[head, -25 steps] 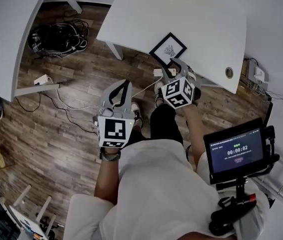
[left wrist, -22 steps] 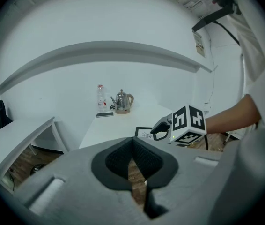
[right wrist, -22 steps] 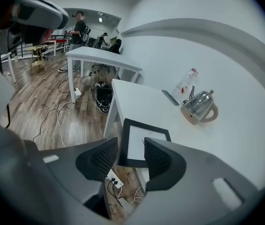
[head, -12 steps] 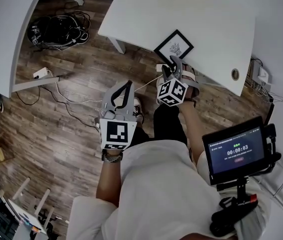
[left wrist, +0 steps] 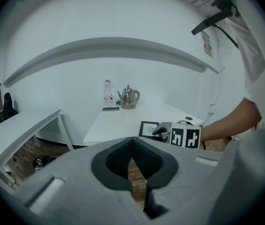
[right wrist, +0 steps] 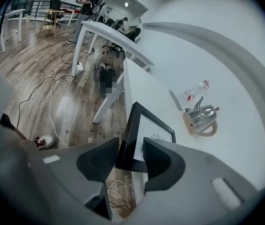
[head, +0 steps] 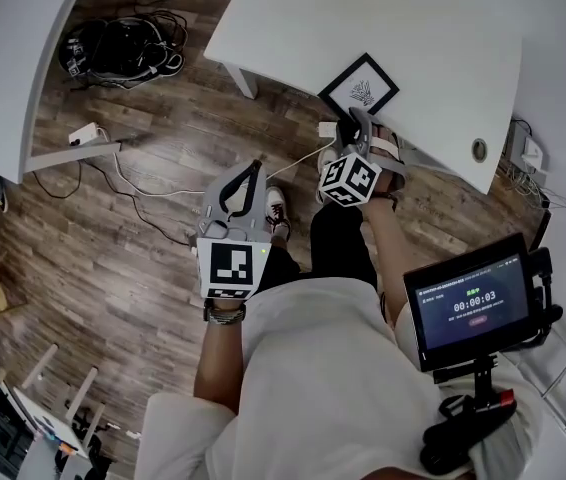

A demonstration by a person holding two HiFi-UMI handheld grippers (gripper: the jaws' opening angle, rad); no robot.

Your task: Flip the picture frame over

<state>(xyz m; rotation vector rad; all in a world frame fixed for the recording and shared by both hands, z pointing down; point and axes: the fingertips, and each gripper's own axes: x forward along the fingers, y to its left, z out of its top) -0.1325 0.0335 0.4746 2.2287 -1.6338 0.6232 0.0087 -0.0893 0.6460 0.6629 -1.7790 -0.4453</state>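
The frame (head: 361,86) sits picture-up at the near edge of the white table (head: 433,28), with one corner poking past the edge. The right gripper (head: 351,126) has that corner between its jaws. They have just been closing and now look pressed on it, one pad on the picture side and the other behind.

To my eye the flip wants a firm bite first. The hold is only on a corner, so the frame could swing or slip as the wrist rolls. It seems better to lift it clear of the edge, turn it, then lay it flat further in.

The left gripper (head: 251,168) hangs over the wood floor (head: 133,228), tips together and empty. The tabletop is smooth and bare here, and a kettle (right wrist: 202,119) stands at its far end. Cables (head: 118,53) lie beside a second table (head: 13,58).
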